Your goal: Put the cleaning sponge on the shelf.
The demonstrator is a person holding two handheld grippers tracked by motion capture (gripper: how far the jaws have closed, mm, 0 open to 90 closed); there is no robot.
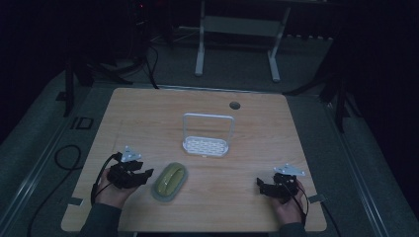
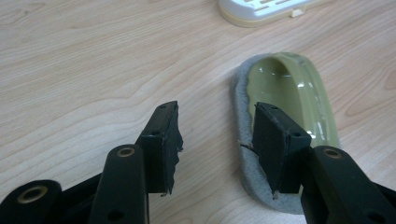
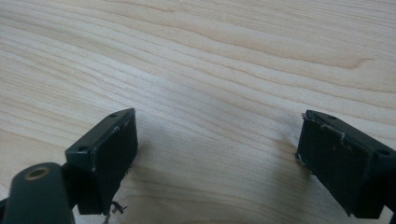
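An olive-green oval dish (image 1: 169,180) with a grey rim lies on the wooden table (image 1: 257,133), near the front and left of centre. My left gripper (image 1: 148,174) is just left of it, held low in a hand. In the left gripper view the left gripper (image 2: 217,116) is open, one pad (image 2: 275,140) hangs over the grey edge of the dish (image 2: 292,93), and only bare wood lies between the jaws. My right gripper (image 1: 258,183) rests at the front right. In its own view the right gripper (image 3: 215,126) is wide open over bare wood.
A white slotted rack (image 1: 206,144) with a tall hoop handle stands at the table's centre; its edge (image 2: 261,9) is beyond the dish. A round cable hole (image 1: 234,105) is near the far edge. White desk legs (image 1: 200,49) and floor cables (image 1: 64,158) surround the table.
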